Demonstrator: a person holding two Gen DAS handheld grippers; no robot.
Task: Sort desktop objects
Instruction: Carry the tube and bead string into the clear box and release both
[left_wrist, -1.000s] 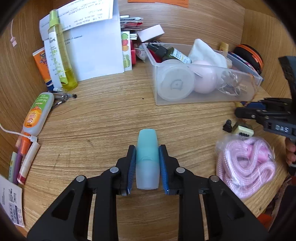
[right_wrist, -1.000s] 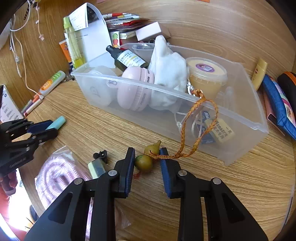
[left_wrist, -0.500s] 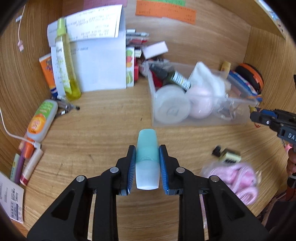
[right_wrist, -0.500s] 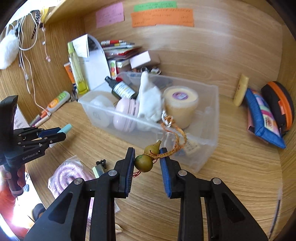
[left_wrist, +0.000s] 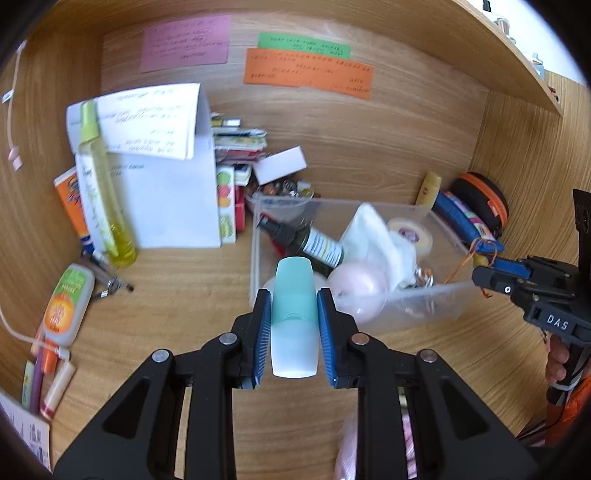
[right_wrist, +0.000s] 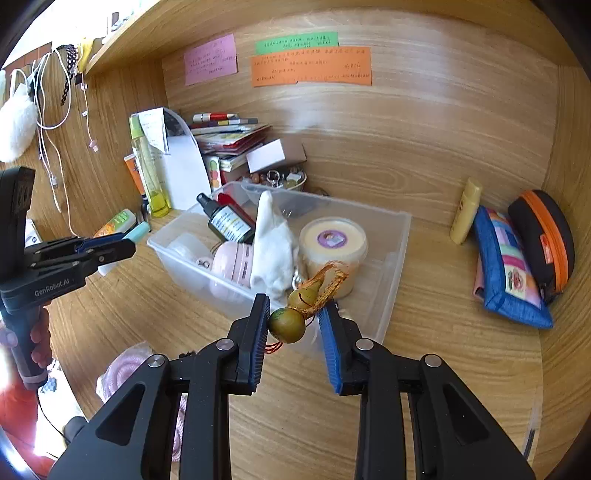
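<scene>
1. From the left wrist: the left gripper (left_wrist: 294, 325) is pinching a teal tube (left_wrist: 294, 317) between its blue pads, holding it above the wooden desk (left_wrist: 184, 295), just in front of the clear plastic bin (left_wrist: 424, 299). The right gripper (left_wrist: 484, 275) is showing at the right edge, beside the bin.
2. From the right wrist: the right gripper (right_wrist: 293, 325) is clamping a small gourd charm (right_wrist: 291, 317) with an orange cord (right_wrist: 330, 278), hanging over the bin's (right_wrist: 391, 280) near wall. The left gripper (right_wrist: 122, 245) is hovering left of the bin.
</scene>
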